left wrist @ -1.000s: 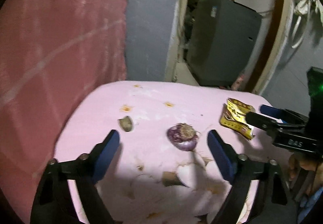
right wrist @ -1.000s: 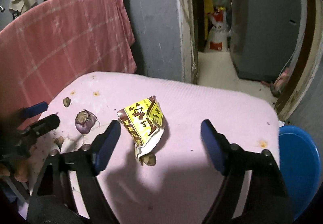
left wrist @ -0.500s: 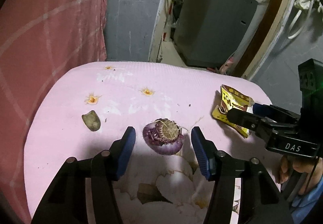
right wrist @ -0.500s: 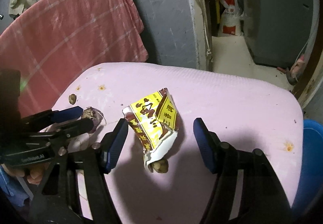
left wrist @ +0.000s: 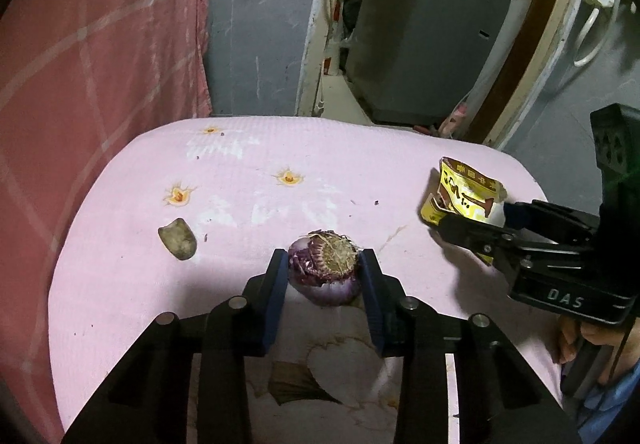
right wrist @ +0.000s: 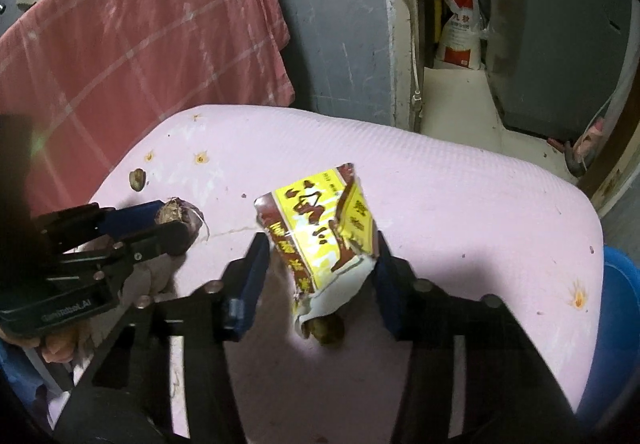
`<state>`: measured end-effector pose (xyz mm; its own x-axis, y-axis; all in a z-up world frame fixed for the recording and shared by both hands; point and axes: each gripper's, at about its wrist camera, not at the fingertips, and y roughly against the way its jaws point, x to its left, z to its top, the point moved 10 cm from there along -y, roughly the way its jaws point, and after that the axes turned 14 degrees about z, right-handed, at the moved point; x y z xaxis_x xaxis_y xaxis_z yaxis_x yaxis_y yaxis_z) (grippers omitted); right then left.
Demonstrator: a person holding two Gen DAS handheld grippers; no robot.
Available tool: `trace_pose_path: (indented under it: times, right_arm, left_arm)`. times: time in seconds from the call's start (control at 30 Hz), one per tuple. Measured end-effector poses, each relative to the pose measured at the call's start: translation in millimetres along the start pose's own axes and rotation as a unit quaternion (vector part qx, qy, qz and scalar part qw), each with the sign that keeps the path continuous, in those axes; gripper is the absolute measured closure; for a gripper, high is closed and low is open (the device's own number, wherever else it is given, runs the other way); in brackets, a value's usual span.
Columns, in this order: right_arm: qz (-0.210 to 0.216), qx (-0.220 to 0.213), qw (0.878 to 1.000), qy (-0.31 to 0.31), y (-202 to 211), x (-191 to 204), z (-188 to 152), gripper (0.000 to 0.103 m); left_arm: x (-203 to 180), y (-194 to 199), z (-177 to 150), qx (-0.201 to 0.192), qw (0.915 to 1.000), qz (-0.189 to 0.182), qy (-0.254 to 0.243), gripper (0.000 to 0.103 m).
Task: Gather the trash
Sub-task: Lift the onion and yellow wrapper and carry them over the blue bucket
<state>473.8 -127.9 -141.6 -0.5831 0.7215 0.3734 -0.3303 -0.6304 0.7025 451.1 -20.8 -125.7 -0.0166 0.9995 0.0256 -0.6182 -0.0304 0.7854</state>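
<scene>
Near the table's (left wrist: pixel 120 284) front edge, the left tongs (left wrist: pixel 325 276) are closing on the purple onion scrap (left wrist: pixel 325 269), pads touching both sides. Toward the right edge, the right tongs (right wrist: pixel 320 264) are closing around the yellow wrapper (right wrist: pixel 320 228). Squeeze gently and lift straight; the crumpled wrapper may slip, and a brown scrap (right wrist: pixel 326 329) lies beneath it.

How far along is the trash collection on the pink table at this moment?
Done: nothing looks binned yet.

In hand: the left gripper is closing, its pads against the purple onion scrap; the right gripper is closing around the yellow wrapper. Both pieces are still at the table.

Left: a small brown scrap and a brown lump under the wrapper's lower edge.
</scene>
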Motion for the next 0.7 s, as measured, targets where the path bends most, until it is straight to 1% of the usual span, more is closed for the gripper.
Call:
trace_pose_path:
  times: [0.07,0.1,0.17,0.23,0.33,0.4,0.47,0.57,0.7]
  right_arm:
    - [0.003,-0.001,1.0,0.002,0.7,1.0,-0.3,0.074]
    - [0.005,-0.003,1.0,0.002,1.5,1.5,-0.7,0.076]
    - [0.007,-0.013,1.0,0.004,5.6,3.6,-1.4,0.083]
    - [0.007,-0.027,1.0,0.008,12.1,5.0,-0.2,0.086]
    - [0.004,-0.052,0.998,0.019,21.6,9.6,3.4,0.086]
    - [-0.003,-0.079,0.996,0.033,34.3,13.3,5.7,0.086]
    - [-0.016,-0.101,0.994,0.048,47.8,16.7,7.1,0.086]
    - [-0.044,-0.138,0.986,0.079,75.3,22.0,7.5,0.086]
    - [-0.078,-0.178,0.975,0.109,114.5,26.8,2.9,0.086]
  left_arm:
    - [1.8,0.8,0.0,0.0,1.0,-0.005,0.008,0.072]
    - [3.0,0.9,0.8,-0.001,0.9999,-0.007,0.013,0.073]
    - [4.2,4.3,1.3,-0.004,0.9997,-0.011,0.023,0.073]
    - [4.8,7.1,3.7,-0.008,0.9995,-0.012,0.029,0.073]
    - [5.8,14.4,5.2,-0.02,0.9989,-0.015,0.039,0.073]
    - [6.0,20.9,7.3,-0.034,0.9983,-0.017,0.044,0.073]
    - [4.5,32.5,11.1,-0.055,0.9971,-0.021,0.049,0.073]
    - [-0.1,51.0,19.1,-0.091,0.9941,-0.027,0.053,0.073]
    - [-14.0,77.3,33.0,-0.143,0.9874,-0.041,0.054,0.073]
